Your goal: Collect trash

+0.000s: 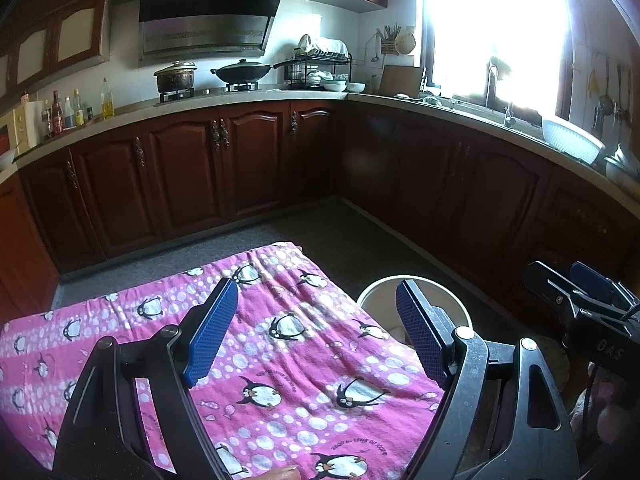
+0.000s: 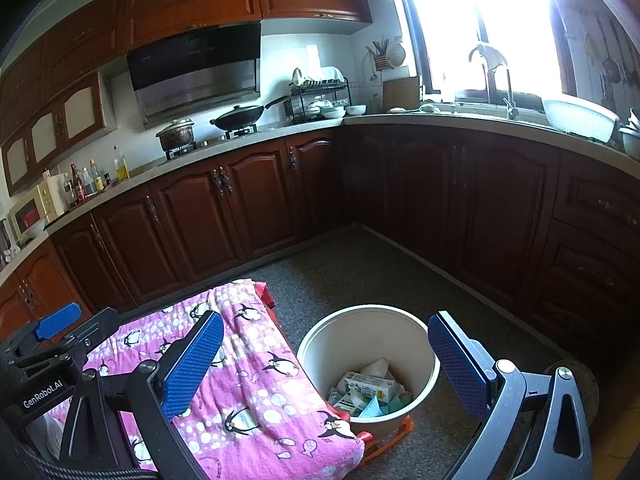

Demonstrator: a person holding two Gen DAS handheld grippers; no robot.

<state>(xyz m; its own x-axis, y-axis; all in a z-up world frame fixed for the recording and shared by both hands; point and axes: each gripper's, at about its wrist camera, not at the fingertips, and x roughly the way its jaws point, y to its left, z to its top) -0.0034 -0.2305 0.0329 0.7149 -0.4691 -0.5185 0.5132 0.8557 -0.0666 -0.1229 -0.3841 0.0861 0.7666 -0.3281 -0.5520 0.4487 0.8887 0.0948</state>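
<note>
A kitchen with dark red-brown wooden cabinets (image 2: pixel 240 216) ran along the back and right of both views, under a pale stone countertop (image 2: pixel 256 136) that carried a lidded metal pot (image 2: pixel 176 134) and a black wok (image 2: pixel 238 117) on the hob in the upper middle, with a cluster of glass bottles (image 2: pixel 96 178) at the left edge. A bright, washed-out window (image 2: pixel 480 28) filled the upper right. The floor was speckled grey (image 2: pixel 360 264). In the lower left of the right wrist view lay a pink cloth printed with penguins and white dots (image 2: pixel 248 380), draped over a low surface, with an orange-red frame showing under its right edge. Just beside it, in the lower middle, stood a round cream-coloured plastic bin (image 2: pixel 424 364), upright and open-topped; at its bottom lay the trash (image 2: pixel 372 392), a white printed carton, crumpled white paper and a pale blue-green scrap. The right gripper (image 2: pixel 324 364) hung above the cloth's edge and the bin, its blue-padded fingers spread wide apart and holding nothing. In the left wrist view the left gripper (image 1: pixel 316 332) hovered over the pink cloth, likewise released, its blue pads far apart and empty, the bin's rim showing past its right finger at lower right.
</note>
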